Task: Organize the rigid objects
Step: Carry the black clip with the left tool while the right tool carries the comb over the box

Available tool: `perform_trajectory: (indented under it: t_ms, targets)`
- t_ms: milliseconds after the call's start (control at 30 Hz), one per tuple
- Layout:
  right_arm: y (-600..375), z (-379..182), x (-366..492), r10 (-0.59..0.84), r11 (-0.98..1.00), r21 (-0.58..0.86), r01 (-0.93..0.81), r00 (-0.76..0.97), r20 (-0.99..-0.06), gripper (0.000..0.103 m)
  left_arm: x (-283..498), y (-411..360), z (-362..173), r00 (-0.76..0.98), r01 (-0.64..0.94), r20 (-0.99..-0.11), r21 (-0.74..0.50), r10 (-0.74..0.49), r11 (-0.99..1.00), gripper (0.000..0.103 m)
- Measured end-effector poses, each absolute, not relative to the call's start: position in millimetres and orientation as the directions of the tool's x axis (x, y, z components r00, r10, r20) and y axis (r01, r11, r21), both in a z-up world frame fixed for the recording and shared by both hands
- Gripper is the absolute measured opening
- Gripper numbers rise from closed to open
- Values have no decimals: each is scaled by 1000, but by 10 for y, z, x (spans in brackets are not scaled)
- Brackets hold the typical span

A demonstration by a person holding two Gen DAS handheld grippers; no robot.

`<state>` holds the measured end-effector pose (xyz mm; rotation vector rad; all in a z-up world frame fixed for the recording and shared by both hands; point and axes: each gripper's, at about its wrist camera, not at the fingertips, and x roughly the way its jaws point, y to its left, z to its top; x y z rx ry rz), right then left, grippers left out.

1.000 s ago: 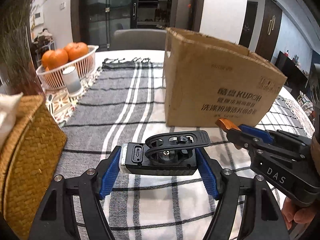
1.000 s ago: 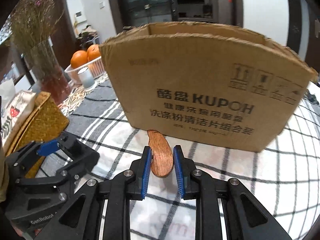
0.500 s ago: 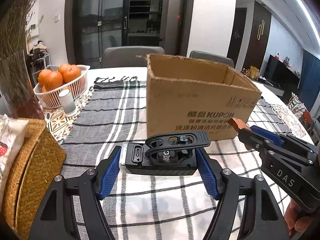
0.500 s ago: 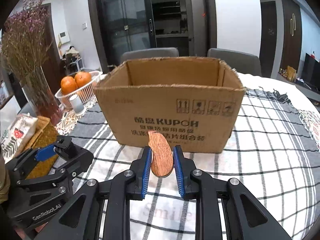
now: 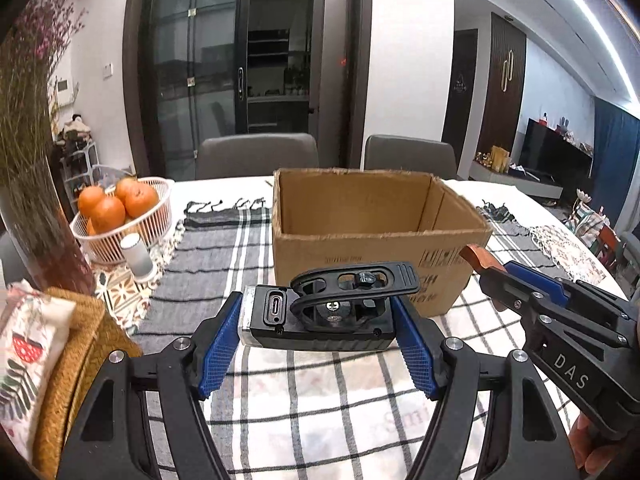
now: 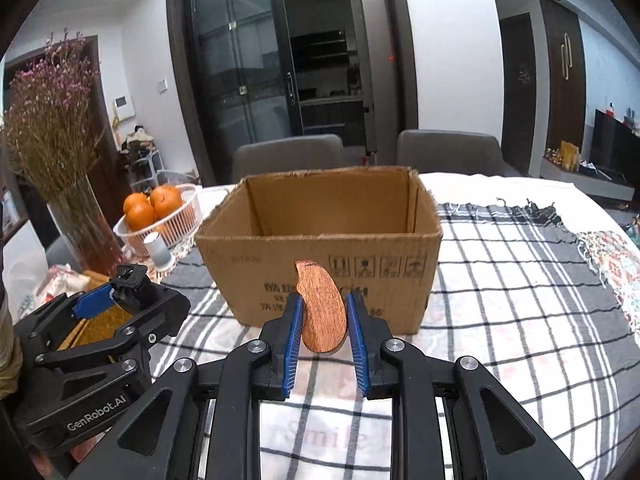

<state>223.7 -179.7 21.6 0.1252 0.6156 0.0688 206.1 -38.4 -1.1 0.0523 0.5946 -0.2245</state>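
Device point(image 5: 320, 320) between left tongs point(image 5: 320, 344), wood piece point(image 6: 322, 308) between right tongs point(image 6: 323, 340)

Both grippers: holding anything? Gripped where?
Left hand-held gripper: black device, clamped across its two short ends. Right hand-held gripper: wooden piece, pinched at its wide lower end.

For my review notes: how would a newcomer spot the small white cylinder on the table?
Start at the open cardboard box mid-table, then look left to the white wire basket of oranges. The white cylinder stands upright just in front of that basket: plain, smooth and pale, unlike the round fruit behind it.
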Motion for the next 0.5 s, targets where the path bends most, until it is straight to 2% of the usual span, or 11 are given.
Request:
perform_trajectory:
  t_ms: [500]
  targets:
    - [-1924,583,2281,67,992,124,-6,865,-497,24,2218,-521,372,834,239,-512,-6,-208,971,72]
